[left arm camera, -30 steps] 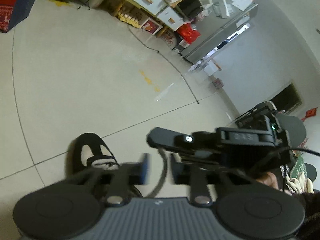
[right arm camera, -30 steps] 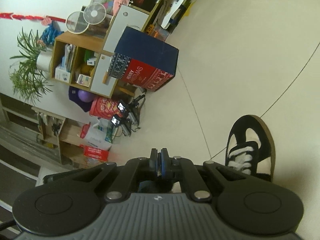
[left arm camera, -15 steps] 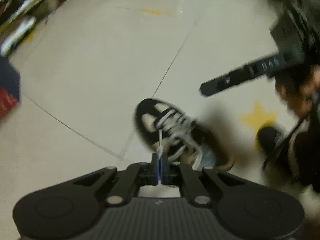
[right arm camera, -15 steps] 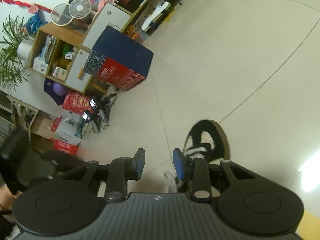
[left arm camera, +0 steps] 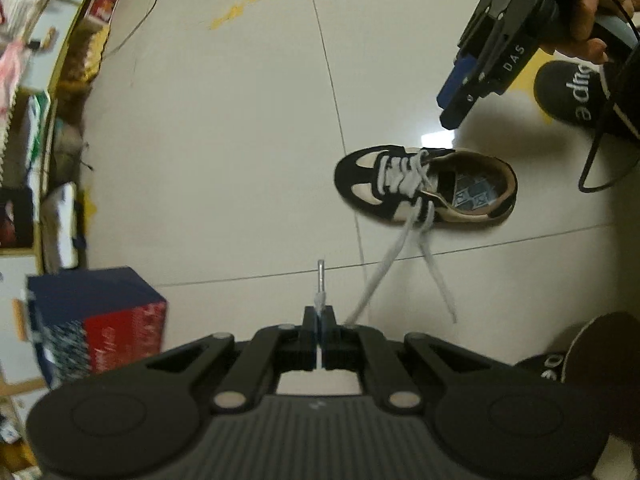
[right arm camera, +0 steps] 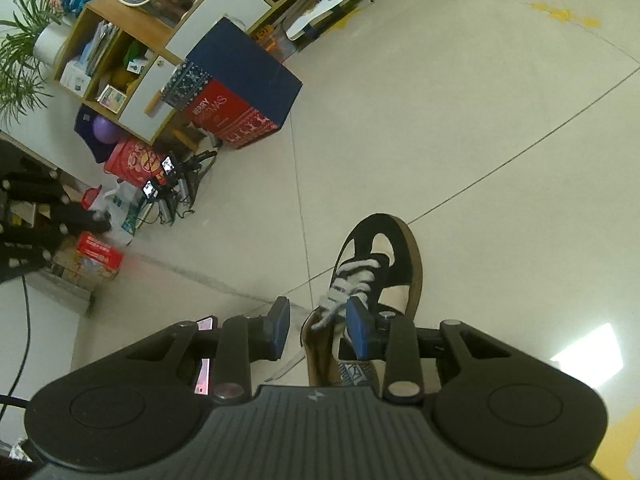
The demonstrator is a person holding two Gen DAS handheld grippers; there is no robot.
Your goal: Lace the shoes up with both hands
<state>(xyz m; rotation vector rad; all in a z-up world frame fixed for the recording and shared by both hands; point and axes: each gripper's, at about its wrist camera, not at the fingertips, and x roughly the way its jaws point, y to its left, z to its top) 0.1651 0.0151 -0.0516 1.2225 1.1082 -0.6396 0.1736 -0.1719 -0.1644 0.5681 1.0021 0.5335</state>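
A: Where is the black-and-cream suede sneaker with white laces?

B: It lies on the pale tiled floor, on its sole, with its toe pointing left in the left wrist view. The opening shows a patterned blue insole. In the right wrist view the same sneaker sits just beyond the fingertips, toe pointing away.

A: And the left gripper?

B: Its jaws are pressed together on the tip of one white lace end; the stiff tip sticks out past the pads. That lace runs slack from the shoe's eyelets back toward the gripper. A second loose white lace end trails over the floor to the right, touching nothing but the tiles.

A: The right gripper?

B: Its blue-padded jaws stand apart. The shoe's collar and some lacing show in the gap, but I see no pad pressing on them. From the left view, that right gripper hangs above the shoe in a hand.

A: Anything nearby?

B: A navy and red printed cardboard box stands on the floor near a wooden shelf unit, well apart from the shoe.
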